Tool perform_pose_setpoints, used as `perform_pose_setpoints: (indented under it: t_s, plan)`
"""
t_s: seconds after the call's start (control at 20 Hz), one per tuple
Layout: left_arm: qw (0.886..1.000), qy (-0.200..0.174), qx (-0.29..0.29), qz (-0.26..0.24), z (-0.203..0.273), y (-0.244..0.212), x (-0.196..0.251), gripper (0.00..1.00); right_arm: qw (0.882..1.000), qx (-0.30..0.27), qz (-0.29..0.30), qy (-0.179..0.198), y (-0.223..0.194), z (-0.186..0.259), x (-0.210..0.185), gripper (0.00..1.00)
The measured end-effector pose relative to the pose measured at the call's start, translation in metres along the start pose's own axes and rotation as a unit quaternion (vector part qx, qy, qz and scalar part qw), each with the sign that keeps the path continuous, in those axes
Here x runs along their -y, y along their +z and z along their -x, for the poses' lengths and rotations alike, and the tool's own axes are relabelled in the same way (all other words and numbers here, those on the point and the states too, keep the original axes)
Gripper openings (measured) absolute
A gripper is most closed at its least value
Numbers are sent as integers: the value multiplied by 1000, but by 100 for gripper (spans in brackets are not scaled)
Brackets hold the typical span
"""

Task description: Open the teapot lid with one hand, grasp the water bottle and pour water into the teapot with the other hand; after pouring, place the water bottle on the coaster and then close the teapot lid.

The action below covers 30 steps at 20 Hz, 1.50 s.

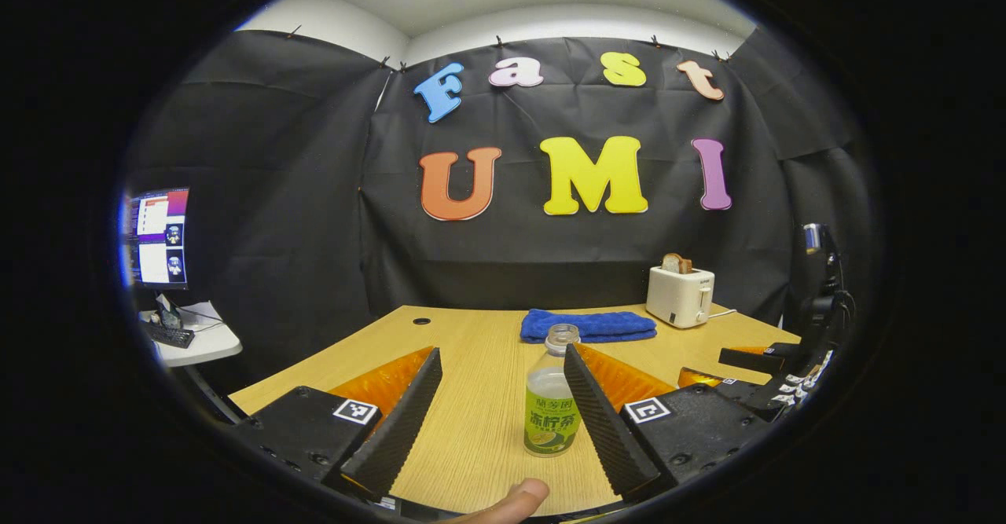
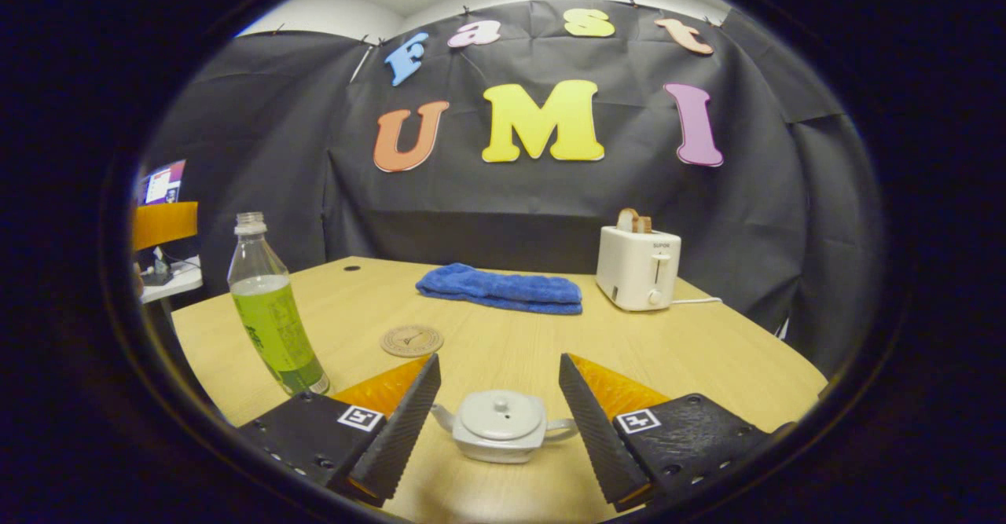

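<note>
Both tools wide open: left (image 1: 498, 410) around bottle (image 1: 552, 406), perhaps touching; right (image 2: 497, 414) around lidded teapot (image 2: 500, 426).

The water bottle (image 2: 271, 312) stands upright on the surface (image 2: 707, 351), uncapped, clear with a green label and partly filled. The small pale teapot (image 2: 501, 426) sits upright near the front edge, lid (image 2: 501, 414) on. The round coaster (image 2: 412, 340) lies flat between them, bare.

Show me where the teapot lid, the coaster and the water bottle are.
teapot lid (image 2: 501, 414), right gripper view, lid top by the knob
coaster (image 2: 412, 341), right gripper view, its centre
water bottle (image 1: 552, 418), left gripper view, its label
</note>
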State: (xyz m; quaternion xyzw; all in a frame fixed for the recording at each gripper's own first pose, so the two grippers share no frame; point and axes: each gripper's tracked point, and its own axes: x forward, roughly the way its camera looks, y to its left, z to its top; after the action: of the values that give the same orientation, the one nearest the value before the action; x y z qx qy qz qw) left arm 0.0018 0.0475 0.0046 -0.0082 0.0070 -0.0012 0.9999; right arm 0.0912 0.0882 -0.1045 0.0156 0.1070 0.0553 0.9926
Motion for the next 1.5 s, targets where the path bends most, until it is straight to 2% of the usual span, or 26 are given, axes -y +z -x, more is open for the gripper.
perform_pose_setpoints:
  t_s: [0.05, 0.15, 0.25, 0.4, 0.5, 0.6, 0.65, 0.7, 0.85, 0.9, 1.2, 1.4, 1.5]
  plan:
    - [1000, 1, -1, 1, 0, -1, -1, 98, 1000, -6, -4, -1, -3, -4, 0, 92]
    - [1000, 1, -2, 5, -2, -2, -1, 98, 1000, -8, -16, -1, -5, -7, 1, 86]
    - [1000, 0, -2, 4, -2, -2, -1, 98, 1000, -7, -23, -8, -7, -10, 5, 75]
    - [1000, -2, -4, -2, -3, -4, 3, 98, 1000, 6, -20, -21, -6, -11, 8, 54]
    - [1000, -3, -3, -8, -2, -4, 4, 98, 1000, 5, -16, -18, -12, -11, 6, 45]
    - [1000, -6, 0, -11, -1, -3, 7, 98, 1000, 14, -12, -18, -9, -8, 4, 43]
    - [1000, -8, 1, -12, -1, -2, 9, 98, 1000, 14, -6, -20, -9, -9, 3, 46]
    - [1000, -9, 2, -14, -1, -2, 10, 98, 1000, 15, -1, -21, -12, -9, 2, 34]
    - [1000, -10, 4, -21, -1, -3, 12, 98, 999, 20, 22, -18, -11, -10, -4, 20]
    - [1000, -10, 5, -22, -1, -3, 12, 98, 999, 19, 26, -21, -12, -9, -3, 8]
    - [1000, -10, 4, -12, -1, -1, 11, 98, 1000, 10, -18, -4, -15, -12, -2, 7]
    - [1000, 0, 0, -13, -1, -3, 3, 98, 999, 14, 3, -29, -14, -12, -1, 6]
    - [1000, 1, -3, -12, -2, -5, 4, 98, 1000, 15, 1, -28, -15, -12, -1, 6]
